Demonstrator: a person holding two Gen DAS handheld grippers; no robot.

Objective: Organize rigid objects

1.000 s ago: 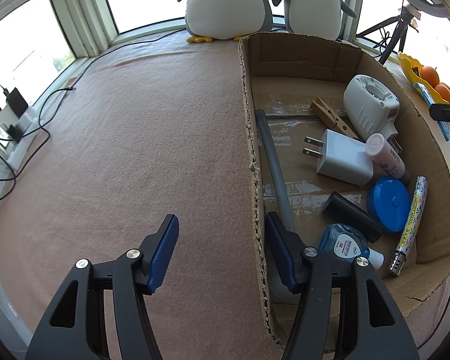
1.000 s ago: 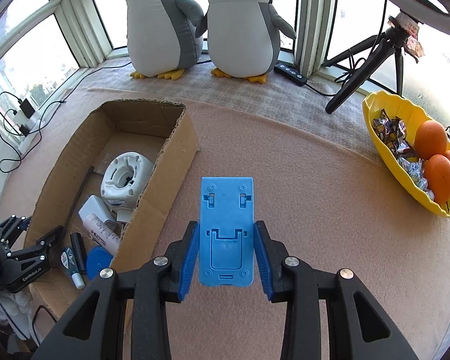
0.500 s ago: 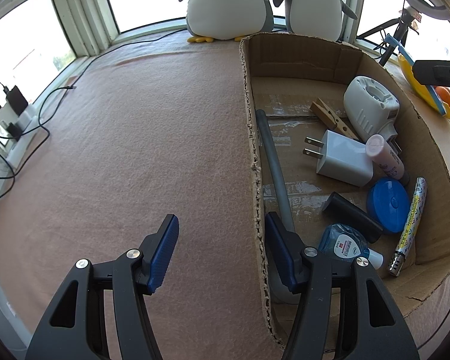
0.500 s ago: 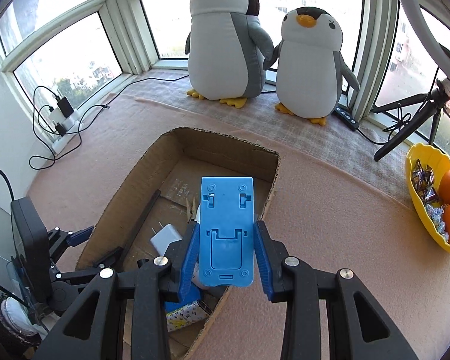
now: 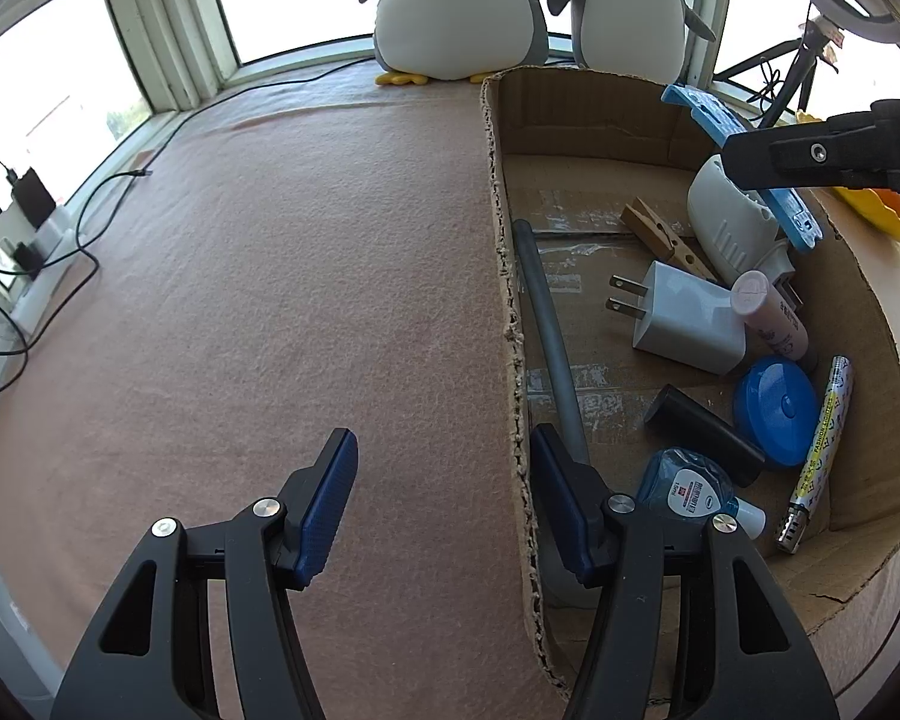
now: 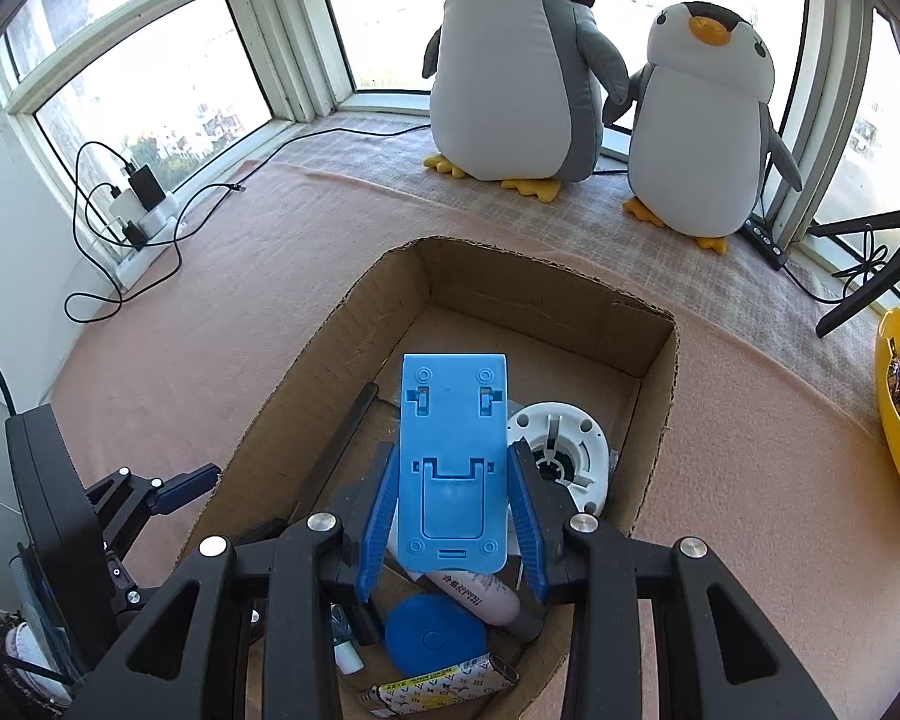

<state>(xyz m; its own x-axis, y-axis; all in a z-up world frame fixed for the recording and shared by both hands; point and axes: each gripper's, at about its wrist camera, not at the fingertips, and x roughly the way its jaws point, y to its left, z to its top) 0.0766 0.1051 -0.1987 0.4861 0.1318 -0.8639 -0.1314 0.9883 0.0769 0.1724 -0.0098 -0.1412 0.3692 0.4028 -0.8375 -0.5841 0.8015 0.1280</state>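
My right gripper (image 6: 453, 516) pinches the blue phone stand (image 6: 453, 462) between both pads, held flat and pointing forward above the cardboard box (image 6: 654, 372). Below it in the box lie the white round fixture (image 6: 570, 444), blue round lid (image 6: 435, 639) and pink tube (image 6: 480, 591). From the left wrist view the stand (image 5: 732, 120) hangs tilted over the box's far right side. My left gripper (image 5: 444, 498) is spread wide, straddling the box's left wall (image 5: 510, 324), holding nothing.
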